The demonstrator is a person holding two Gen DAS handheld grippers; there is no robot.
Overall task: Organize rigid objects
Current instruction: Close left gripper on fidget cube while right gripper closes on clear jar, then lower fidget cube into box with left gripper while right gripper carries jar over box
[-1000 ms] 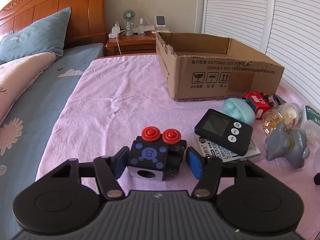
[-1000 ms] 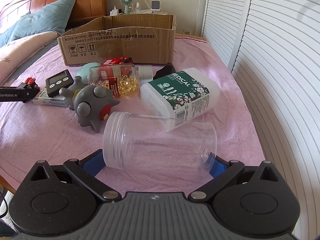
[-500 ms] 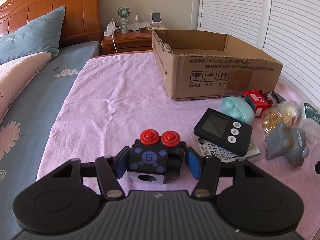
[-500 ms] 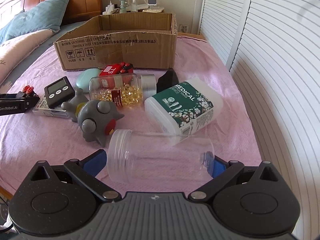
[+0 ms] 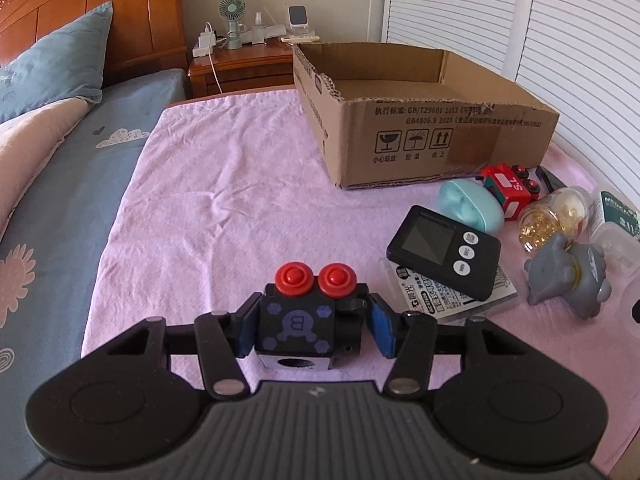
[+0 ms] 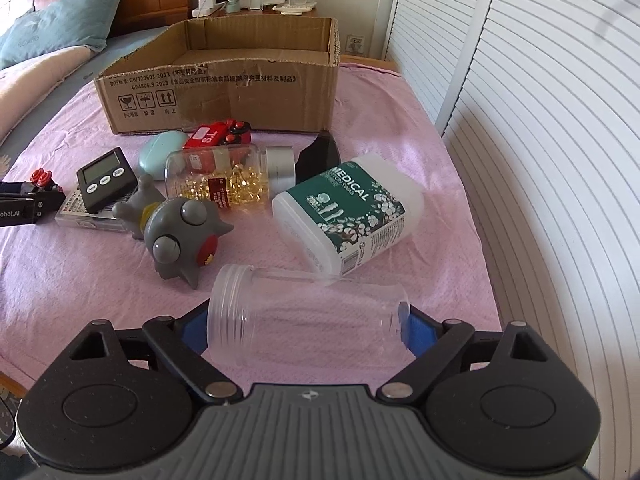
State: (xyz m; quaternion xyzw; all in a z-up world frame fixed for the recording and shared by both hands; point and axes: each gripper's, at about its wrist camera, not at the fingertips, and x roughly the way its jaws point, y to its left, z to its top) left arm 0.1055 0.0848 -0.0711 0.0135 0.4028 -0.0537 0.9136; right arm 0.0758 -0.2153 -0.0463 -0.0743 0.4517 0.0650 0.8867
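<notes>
The cardboard box (image 5: pixel 440 136) at the upper right of the left wrist view carries "GB/T29601 2013" and "GB4806.9 2023" among Chinese print, above three handling symbols: a glass, an umbrella and two up arrows. The white tub (image 6: pixel 352 216) in the middle of the right wrist view reads "MEDICAL" on its green label. The red toy vehicle (image 6: pixel 218 136) shows "TS" seen upside down. The black cube toy (image 5: pixel 296 324) bears a "B". At the left edge of the right wrist view, a black part (image 6: pixel 16 212) reads "obot.AI".
</notes>
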